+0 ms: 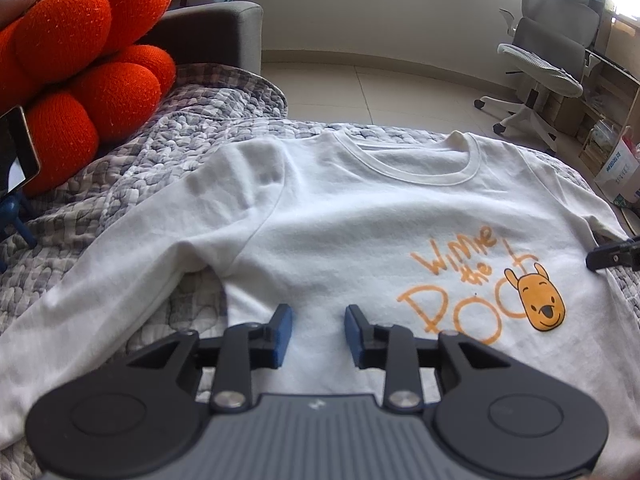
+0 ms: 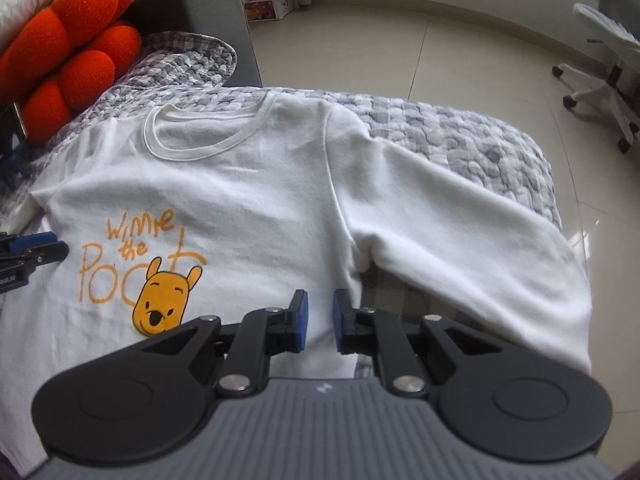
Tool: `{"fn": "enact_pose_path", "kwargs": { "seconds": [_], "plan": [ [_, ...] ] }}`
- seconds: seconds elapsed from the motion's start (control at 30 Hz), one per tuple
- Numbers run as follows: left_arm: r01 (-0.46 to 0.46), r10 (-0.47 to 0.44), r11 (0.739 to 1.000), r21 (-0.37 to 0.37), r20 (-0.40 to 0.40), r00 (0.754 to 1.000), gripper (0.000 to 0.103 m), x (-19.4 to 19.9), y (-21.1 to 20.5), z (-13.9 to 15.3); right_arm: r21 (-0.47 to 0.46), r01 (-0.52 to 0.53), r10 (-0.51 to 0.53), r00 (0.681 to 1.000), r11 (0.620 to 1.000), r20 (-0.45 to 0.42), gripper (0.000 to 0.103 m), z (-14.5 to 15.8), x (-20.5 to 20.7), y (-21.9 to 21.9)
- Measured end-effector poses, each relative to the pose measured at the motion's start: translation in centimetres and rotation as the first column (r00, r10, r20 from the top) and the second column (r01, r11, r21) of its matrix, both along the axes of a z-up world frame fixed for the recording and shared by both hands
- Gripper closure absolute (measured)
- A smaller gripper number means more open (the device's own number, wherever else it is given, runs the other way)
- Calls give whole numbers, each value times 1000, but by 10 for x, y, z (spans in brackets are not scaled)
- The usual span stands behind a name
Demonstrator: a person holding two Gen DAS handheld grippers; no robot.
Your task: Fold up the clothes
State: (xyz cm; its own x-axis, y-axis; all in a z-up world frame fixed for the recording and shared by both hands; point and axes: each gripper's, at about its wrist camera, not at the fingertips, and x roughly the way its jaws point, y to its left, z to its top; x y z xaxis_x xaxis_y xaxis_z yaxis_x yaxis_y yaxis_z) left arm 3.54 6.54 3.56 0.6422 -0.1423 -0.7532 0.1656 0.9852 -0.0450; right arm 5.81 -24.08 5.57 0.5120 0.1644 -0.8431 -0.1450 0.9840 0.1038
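Note:
A white long-sleeved shirt (image 1: pixel 340 220) (image 2: pixel 260 200) with an orange "Winnie the Pooh" print (image 1: pixel 480 288) (image 2: pixel 160 276) lies flat and face up on a grey-and-white quilted cover (image 1: pixel 140 168) (image 2: pixel 460 128). Both sleeves are spread outward. My left gripper (image 1: pixel 319 312) hovers over the lower body of the shirt, near its left sleeve's armpit, open with nothing between its blue pads. My right gripper (image 2: pixel 321 296) is over the shirt's side seam by the other armpit; its pads stand a narrow gap apart and hold nothing. Each gripper's tip shows at the edge of the other view (image 1: pixel 612 256) (image 2: pixel 36 246).
An orange lobed cushion (image 1: pixel 80 60) (image 2: pixel 72 52) rests at the back left against a grey sofa arm (image 1: pixel 216 28). A phone on a stand (image 1: pixel 16 152) sits beside it. The tiled floor (image 2: pixel 440 40), an office chair (image 1: pixel 548 52) and a box (image 1: pixel 618 172) lie beyond the cover's edge.

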Motion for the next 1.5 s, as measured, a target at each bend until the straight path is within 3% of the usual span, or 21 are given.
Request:
{"fn": "enact_pose_path", "kwargs": {
  "seconds": [0.4, 0.6, 0.87, 0.97, 1.03, 1.13, 1.23, 1.3, 1.4, 1.5],
  "plan": [
    [-6, 6, 1000, -7, 0, 1000, 72, 1, 1, 0, 48, 50, -50, 999, 998, 9, 88, 3, -25, -11],
    [-11, 11, 1000, 2, 5, 1000, 71, 0, -1, 0, 187, 211, -239, 961, 959, 139, 78, 35, -34, -50],
    [-14, 14, 1000, 18, 8, 1000, 69, 1, -5, 0, 286, 253, -270, 963, 924, 19, 78, 6, -17, -63],
    [-15, 14, 1000, 19, 9, 1000, 68, 2, -5, 0, 290, 251, -268, 963, 923, 17, 66, 0, -10, -62],
    [-14, 14, 1000, 22, 10, 1000, 68, 2, -6, 0, 301, 244, -263, 965, 922, 24, 66, -1, -5, -61],
    [-13, 13, 1000, 23, 10, 1000, 67, 2, -6, 0, 325, 228, -256, 966, 918, 45, 66, -3, 1, -58],
    [-13, 13, 1000, 19, 9, 1000, 67, 2, -6, 0, 290, 224, -258, 962, 931, 86, 66, -4, 7, -51],
    [-11, 11, 1000, 18, 9, 1000, 67, 2, -5, 0, 273, 242, -277, 956, 931, 98, 79, -4, 10, -49],
    [-9, 9, 1000, 15, 9, 1000, 67, 2, -5, 0, 262, 284, -319, 943, 922, 100, 88, -3, 12, -49],
    [-13, 13, 1000, 6, 7, 1000, 67, 3, -3, 0, 263, 296, -341, 929, 918, 143, 89, 6, 7, -49]
  ]
}}
